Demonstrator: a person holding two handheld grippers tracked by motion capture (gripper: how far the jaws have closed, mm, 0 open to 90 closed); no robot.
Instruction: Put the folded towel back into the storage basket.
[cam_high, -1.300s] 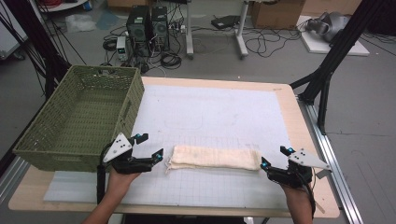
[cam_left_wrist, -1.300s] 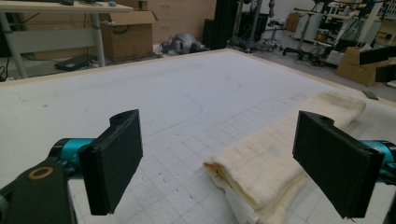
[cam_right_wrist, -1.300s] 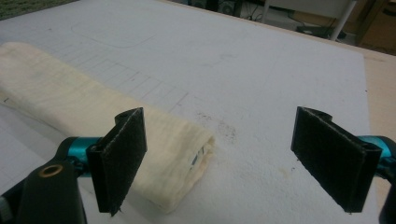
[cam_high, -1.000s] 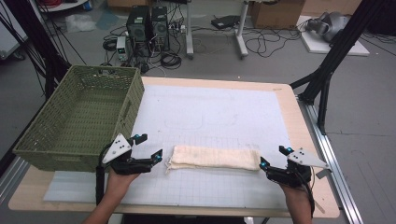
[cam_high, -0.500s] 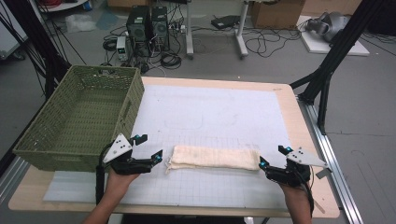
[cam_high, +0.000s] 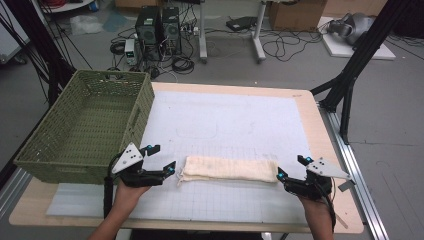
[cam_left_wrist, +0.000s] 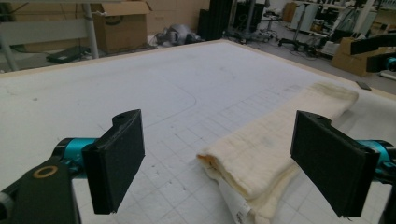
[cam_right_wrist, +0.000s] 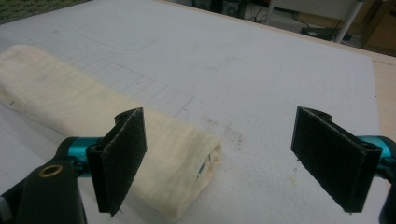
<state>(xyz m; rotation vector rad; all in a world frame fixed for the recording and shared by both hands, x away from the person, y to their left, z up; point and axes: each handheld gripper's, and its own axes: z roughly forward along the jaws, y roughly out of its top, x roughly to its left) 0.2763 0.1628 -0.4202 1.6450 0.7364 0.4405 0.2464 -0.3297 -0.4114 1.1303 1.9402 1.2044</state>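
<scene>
A cream folded towel (cam_high: 227, 168) lies lengthwise on the white grid mat near the table's front. My left gripper (cam_high: 163, 159) is open at the towel's left end, just short of it. In the left gripper view the towel's folded end (cam_left_wrist: 252, 163) sits between the wide-apart jaws, low on the mat. My right gripper (cam_high: 291, 167) is open at the towel's right end. In the right gripper view the towel's end (cam_right_wrist: 154, 149) lies by the left jaw, and bare mat lies between the jaws.
A green woven basket (cam_high: 85, 125) stands on the table's left side, close behind the left gripper. The white mat (cam_high: 230, 115) covers most of the wooden table. The table's right edge and a metal rail run beside the right gripper.
The right gripper has edged slightly left toward the towel's end. The left gripper and the towel stay where they were.
</scene>
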